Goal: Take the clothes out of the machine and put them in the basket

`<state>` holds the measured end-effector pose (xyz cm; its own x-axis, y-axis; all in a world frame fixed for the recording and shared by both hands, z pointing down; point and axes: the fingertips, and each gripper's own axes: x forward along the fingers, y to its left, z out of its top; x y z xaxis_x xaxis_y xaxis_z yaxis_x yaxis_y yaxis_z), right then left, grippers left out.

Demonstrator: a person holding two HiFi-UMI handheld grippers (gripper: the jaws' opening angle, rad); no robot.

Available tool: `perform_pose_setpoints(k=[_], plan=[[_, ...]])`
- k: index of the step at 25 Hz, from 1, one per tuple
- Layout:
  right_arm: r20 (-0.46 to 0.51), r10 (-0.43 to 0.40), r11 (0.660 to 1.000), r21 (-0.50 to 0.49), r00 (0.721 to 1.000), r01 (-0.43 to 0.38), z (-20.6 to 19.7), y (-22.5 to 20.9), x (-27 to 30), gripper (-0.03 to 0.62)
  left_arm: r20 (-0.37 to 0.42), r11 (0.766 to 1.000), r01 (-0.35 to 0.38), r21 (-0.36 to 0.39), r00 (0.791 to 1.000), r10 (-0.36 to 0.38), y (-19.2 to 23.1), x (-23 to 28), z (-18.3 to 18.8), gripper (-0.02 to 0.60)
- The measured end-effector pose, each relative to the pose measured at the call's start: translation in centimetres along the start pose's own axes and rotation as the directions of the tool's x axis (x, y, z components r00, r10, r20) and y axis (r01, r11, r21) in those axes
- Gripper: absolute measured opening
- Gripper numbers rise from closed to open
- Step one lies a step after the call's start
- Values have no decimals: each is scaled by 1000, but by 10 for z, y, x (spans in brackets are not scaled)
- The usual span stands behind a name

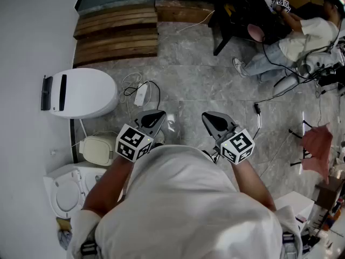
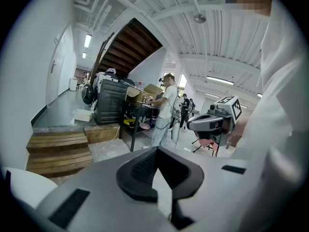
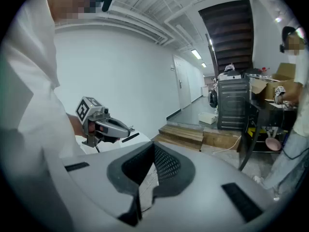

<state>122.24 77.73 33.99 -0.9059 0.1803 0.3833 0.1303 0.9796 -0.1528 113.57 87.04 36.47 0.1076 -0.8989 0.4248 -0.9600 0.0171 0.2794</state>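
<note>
Nearest the body, the left gripper (image 1: 156,115) and the right gripper (image 1: 211,118) are held side by side in front of the chest, both tilted a little downward. In the left gripper view the fingers (image 2: 140,170) are pressed together at the tips, with nothing between them. In the right gripper view the fingers (image 3: 169,166) are likewise drawn together and nothing is held.

Below them only bare grey floor (image 1: 205,85) is seen. To the left, against the wall, a white rounded appliance (image 1: 89,93) is standing; it is judged to be the machine, though its door cannot be made out. No clothes are seen in or beside it, and no basket can be picked out in any view. Farther off lie wooden steps (image 1: 116,31), and at the far right another person (image 1: 302,42) is sitting.

The task is judged to be at its very start, with nothing taken out yet. For the next move, a turn toward the appliance is called for, the door must be found and opened, and the fingers must be spread before any garment can be gripped.
</note>
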Motion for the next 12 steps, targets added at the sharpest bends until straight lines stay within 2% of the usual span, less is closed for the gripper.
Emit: perform_pose_setpoints(k=[3,7,12], plan=[[-8,2,1000,5,1000,-2,5,6,27,3,-5,1000,-18,4,1000,18,27,-14,-7,-2],[-28,35,999,3,999,-35,7,15,54,3,-5,999,-32,-30,999,32,50,-24,-13,-2],[-34,55,998,25,998,-54,12,-6,67,3,-4,998,-44,-52,999,44,64,-5,-2,-2]])
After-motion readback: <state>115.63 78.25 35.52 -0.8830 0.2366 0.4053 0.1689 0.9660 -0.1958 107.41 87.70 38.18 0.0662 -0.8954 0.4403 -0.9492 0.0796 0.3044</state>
